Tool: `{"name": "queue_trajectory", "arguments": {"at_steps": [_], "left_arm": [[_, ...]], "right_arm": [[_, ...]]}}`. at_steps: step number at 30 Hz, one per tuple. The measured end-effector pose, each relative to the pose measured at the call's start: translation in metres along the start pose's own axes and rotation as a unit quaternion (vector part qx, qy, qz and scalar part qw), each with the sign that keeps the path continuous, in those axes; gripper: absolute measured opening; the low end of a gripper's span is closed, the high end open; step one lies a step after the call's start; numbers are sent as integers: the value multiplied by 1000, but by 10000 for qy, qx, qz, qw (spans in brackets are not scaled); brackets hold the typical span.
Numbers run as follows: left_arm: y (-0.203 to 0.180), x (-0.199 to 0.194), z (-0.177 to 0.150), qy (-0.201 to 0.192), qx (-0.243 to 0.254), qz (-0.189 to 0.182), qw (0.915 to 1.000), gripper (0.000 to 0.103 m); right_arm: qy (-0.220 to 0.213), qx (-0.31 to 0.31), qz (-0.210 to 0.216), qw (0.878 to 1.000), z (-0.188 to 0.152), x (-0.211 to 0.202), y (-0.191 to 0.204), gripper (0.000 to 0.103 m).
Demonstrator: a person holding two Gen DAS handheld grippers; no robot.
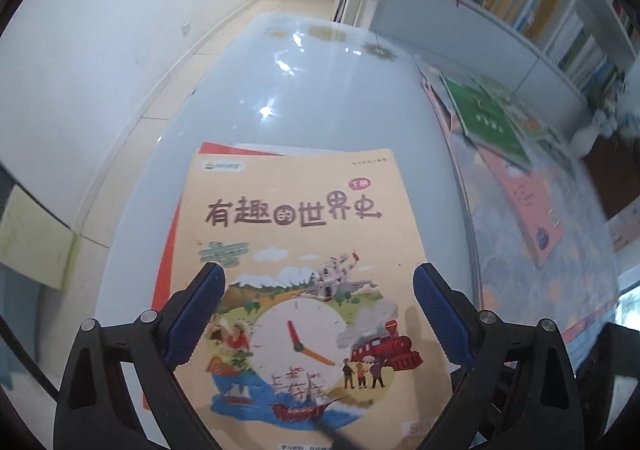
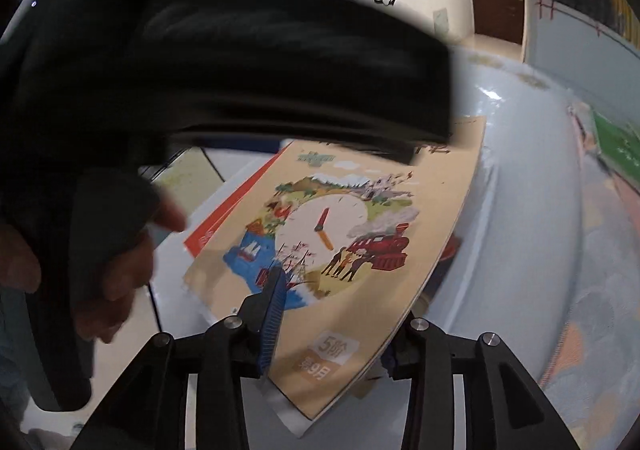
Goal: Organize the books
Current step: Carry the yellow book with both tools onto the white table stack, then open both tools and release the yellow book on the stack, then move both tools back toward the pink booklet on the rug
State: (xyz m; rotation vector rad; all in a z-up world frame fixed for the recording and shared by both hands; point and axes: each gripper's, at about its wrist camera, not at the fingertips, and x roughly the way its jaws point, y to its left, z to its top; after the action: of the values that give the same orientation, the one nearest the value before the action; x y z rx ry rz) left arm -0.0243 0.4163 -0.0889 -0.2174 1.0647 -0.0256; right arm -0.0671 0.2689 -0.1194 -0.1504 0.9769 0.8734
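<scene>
A: While the right tongs [image 2: 320, 330] straddle the tan book's [image 2: 360, 250] near edge, is it clamped?

B: Cannot tell. Left tongs [image 1: 316, 290] spread empty above it. The cover could slip, skewing the stack.

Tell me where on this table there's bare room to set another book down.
The widest bare patch of table lies beyond the clock-cover book, reaching the far edge and bordered on the right by the overlapping green book and pink book. A narrower strip runs between those. The right side is crowded; the near edge is taken by the clock-cover book and the red one beneath it.
</scene>
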Motion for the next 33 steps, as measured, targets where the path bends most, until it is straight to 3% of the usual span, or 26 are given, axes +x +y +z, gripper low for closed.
{"name": "queue_trajectory", "arguments": {"at_steps": [2,4,9,15,19,24,28,33], "left_arm": [[-1,2,2,82,26,40,10000,95],[2,5,0,150,54,322,9994,95],[32,-14,-8,27,-472,304,9984,95],[50,-46,-30,-133,-489,420,9978,96],[54,-47,-45,-54,-839,341,9959,96],[25,-35,-45,150,-718,324,9968,97],[-16,-29,-36,39,-442,166,9989,102],[-83,-11,-21,135,297,744,9967,102]], "right_arm": [[54,-74,5,10000,0,2,0,59],[237,19,8,9997,-2,7,-6,74],[713,-102,-163,9973,-10,16,-17,85],[719,-475,-588,9945,-21,2,-26,96],[777,-252,-599,9949,-26,-1,-50,97],[644,119,-775,9948,-28,-25,-76,103],[409,512,-1016,9927,-39,-54,-106,103],[167,1058,-1374,9847,-53,-93,-135,103]]}}
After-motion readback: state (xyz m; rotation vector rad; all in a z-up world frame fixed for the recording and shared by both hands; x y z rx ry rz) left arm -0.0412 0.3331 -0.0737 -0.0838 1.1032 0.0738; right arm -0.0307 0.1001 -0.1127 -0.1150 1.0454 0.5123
